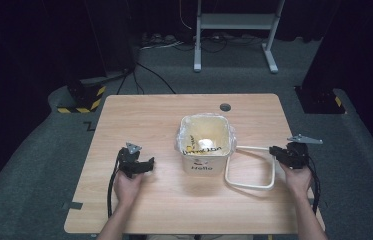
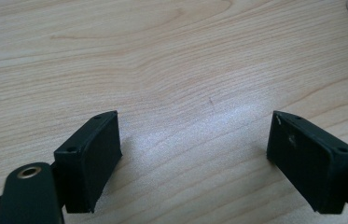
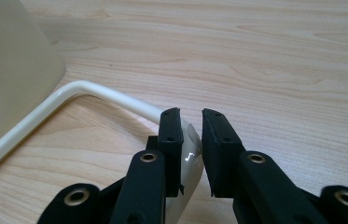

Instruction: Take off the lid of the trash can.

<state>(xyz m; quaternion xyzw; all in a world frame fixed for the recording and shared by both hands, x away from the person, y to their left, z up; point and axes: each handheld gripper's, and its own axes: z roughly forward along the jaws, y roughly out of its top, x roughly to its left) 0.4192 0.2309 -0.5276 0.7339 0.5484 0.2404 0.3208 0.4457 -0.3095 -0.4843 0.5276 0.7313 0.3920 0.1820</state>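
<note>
- The cream bin (image 1: 205,145), lined with a clear plastic bag, stands upright near the middle of the wooden bench (image 1: 144,115), with black lettering on its near face.
- Its cream handle (image 1: 250,172), a thin looped bar, is swung down to the bin's right and lies flat on the bench.
- The right tongs (image 1: 277,151) sit at the far right corner of that loop, pointing left toward the bin.
- In the right gripper view the handle (image 3: 69,100) curves in from the bin wall (image 3: 8,70) and runs between the two pads of the right tongs (image 3: 191,140). The jaws stand narrowly apart around the bar; the left pad lies against it, while a slim gap shows on the other side, so a firm pinch is not certain.
- The left tongs (image 1: 141,165) rest well apart from the bin, on bare wood to its left.
- In the left gripper view the left tongs (image 2: 195,154) are spread wide with nothing between them, just wood grain.
</note>
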